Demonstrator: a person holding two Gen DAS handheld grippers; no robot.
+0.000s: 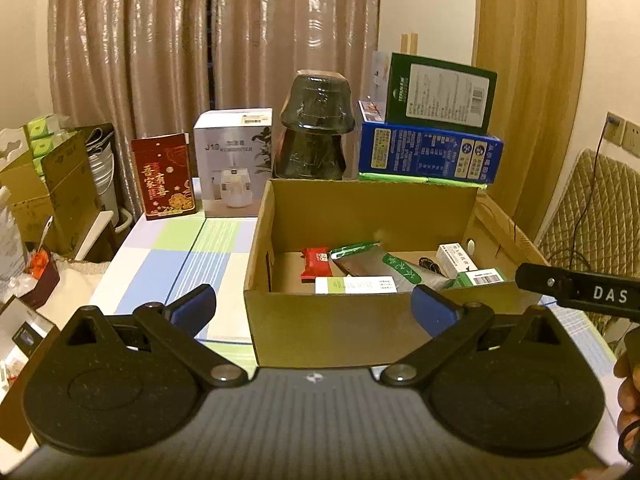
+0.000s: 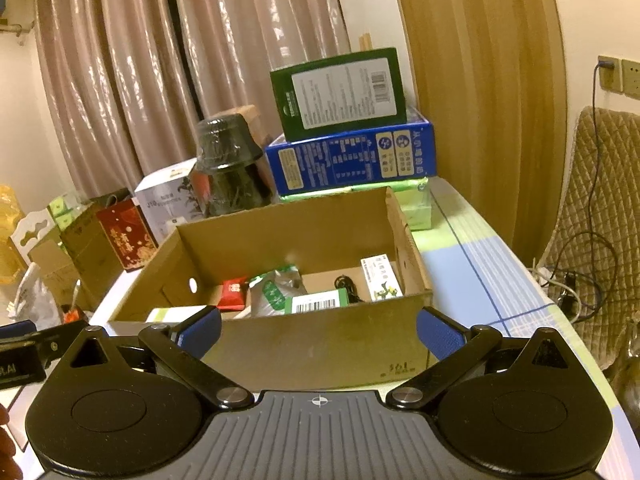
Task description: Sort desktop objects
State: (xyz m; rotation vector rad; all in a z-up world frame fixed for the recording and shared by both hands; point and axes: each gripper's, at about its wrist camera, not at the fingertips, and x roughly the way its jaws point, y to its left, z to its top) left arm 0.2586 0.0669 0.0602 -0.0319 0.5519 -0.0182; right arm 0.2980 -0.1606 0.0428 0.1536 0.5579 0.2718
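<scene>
An open cardboard box (image 1: 352,316) (image 2: 320,344) stands on the table just ahead of both grippers. Inside it lie a red packet (image 1: 317,266) (image 2: 234,294), a grey-green pouch (image 1: 368,262) (image 2: 276,290), several small white and green cartons (image 1: 456,259) (image 2: 318,302) and a black cable (image 2: 346,286). My left gripper (image 1: 314,306) is open with nothing between its blue pads, short of the box's near wall. My right gripper (image 2: 319,330) is open too, empty, facing the same wall. The right gripper's black body (image 1: 580,292) shows at the right edge of the left wrist view.
Behind the box stand a blue carton (image 1: 430,156) with a green one (image 1: 440,92) on top, stacked black wrapped bowls (image 1: 314,128), a white humidifier box (image 1: 234,168) and a red box (image 1: 166,176). A checked tablecloth (image 1: 176,260) covers the table. Cables hang by a quilted chair (image 2: 592,216).
</scene>
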